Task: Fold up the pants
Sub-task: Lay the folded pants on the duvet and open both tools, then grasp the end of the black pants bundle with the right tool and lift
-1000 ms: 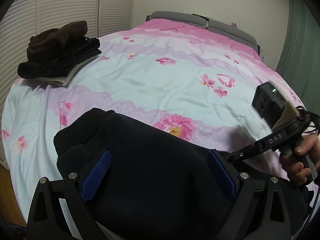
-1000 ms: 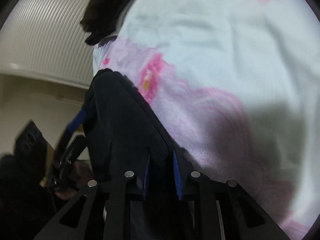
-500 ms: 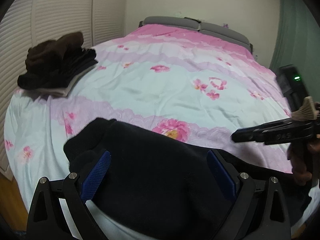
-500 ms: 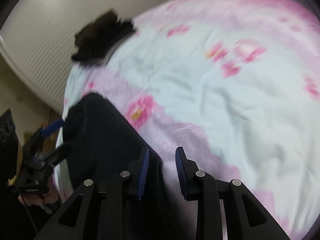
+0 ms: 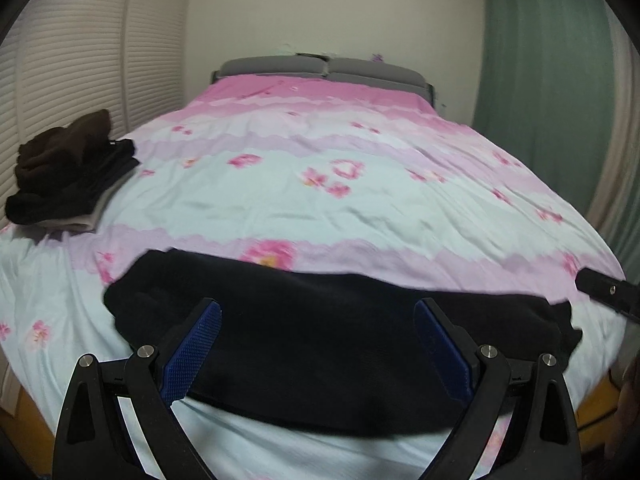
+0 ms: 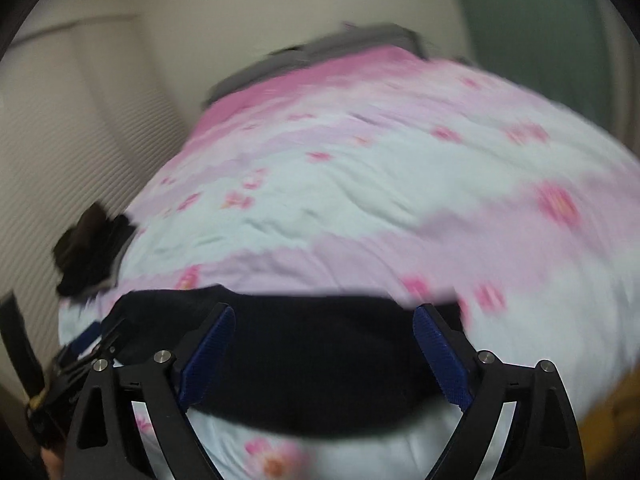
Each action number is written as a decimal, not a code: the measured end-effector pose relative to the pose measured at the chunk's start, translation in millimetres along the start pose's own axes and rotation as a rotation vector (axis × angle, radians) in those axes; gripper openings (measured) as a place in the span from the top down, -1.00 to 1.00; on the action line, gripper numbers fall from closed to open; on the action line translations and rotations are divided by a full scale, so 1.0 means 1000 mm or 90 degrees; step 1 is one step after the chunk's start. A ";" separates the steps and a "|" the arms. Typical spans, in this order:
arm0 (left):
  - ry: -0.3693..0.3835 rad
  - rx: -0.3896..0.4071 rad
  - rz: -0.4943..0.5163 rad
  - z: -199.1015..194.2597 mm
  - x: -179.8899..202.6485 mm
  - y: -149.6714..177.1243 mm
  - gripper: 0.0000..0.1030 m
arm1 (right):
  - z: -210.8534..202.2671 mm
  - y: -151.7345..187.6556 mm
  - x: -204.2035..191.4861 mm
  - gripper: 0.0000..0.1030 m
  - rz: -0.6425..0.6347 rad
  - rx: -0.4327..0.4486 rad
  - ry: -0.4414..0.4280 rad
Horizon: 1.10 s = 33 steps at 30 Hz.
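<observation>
Blue-padded jaws of both grippers stand wide apart, gripping nothing.

Right gripper (image 6: 322, 350) has just been opening, empty; left gripper (image 5: 316, 346) likewise hovers over the folded black pants (image 5: 320, 344), flat on the floral bedspread (image 5: 320, 184); beyond-left, stacked clothes (image 5: 68, 176).

The black pants (image 5: 320, 344) lie folded into a wide flat band across the near edge of the bed (image 5: 360, 208), lengthwise left to right.
</observation>
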<state>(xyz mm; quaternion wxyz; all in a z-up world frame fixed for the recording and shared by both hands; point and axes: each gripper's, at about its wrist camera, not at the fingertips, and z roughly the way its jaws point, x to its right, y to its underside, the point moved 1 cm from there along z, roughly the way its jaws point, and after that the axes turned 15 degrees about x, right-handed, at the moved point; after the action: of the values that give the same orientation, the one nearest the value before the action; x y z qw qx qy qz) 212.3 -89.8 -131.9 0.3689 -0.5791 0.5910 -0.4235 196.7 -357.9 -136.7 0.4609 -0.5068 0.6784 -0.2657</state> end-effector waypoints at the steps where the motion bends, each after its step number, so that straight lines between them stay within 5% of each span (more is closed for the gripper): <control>1: 0.005 0.000 0.004 -0.001 0.004 0.003 -0.91 | -0.002 0.007 0.010 -0.78 0.032 -0.005 0.014; 12: 0.035 -0.010 0.047 -0.005 0.038 0.025 -0.91 | 0.014 0.064 0.087 -0.77 0.373 -0.073 -0.008; 20: 0.033 -0.011 0.055 -0.002 0.042 0.028 -0.91 | 0.050 0.079 0.102 -0.67 0.452 -0.106 -0.081; 28: 0.026 -0.016 0.057 0.004 0.046 0.027 -0.91 | 0.061 0.067 0.090 0.29 0.386 -0.088 -0.099; 33: -0.003 -0.009 0.048 0.006 0.029 0.020 -0.91 | 0.035 0.032 0.044 0.41 0.247 -0.008 -0.090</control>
<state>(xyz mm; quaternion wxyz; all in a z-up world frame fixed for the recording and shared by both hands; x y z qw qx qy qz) 209.0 -119.3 -151.4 0.3817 -0.5600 0.6144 -0.4040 210.8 -384.0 -193.7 0.5468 -0.3870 0.7308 -0.1315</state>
